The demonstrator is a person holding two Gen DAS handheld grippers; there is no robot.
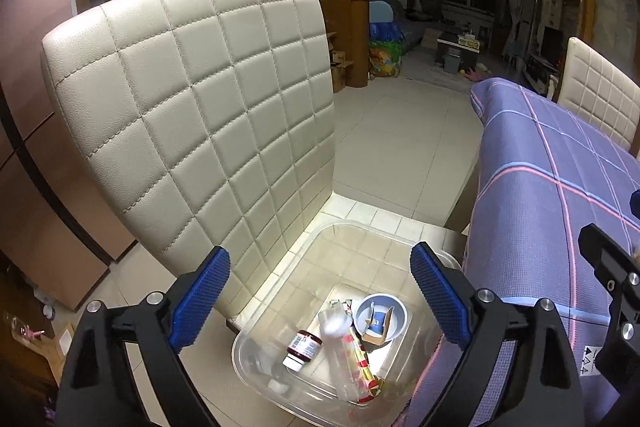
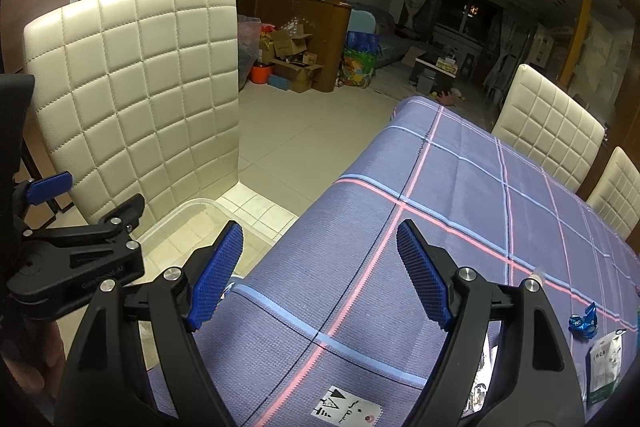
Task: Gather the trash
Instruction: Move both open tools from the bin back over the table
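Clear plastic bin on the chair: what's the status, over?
Left gripper open, empty, above clear plastic bin. Right gripper open over purple plaid tablecloth. Crumpled blue wrapper uncollected. Nothing blocking.

Chair (image 1: pixel 192 115) cream, quilted squares. Bench cloth (image 2: pixel 460 195) purple, pink and pale-blue plaid. Tool pads (image 1: pixel 438 297) blue, frames black. Bin (image 1: pixel 280 283) clear. Bowl (image 1: pixel 396 309) blue. Wrapper (image 2: pixel 584 321) shiny blue. Floor (image 1: pixel 400 147) beige tile.

Quilted cream chair (image 1: pixel 192 115) beside plaid tablecloth (image 2: pixel 440 227)
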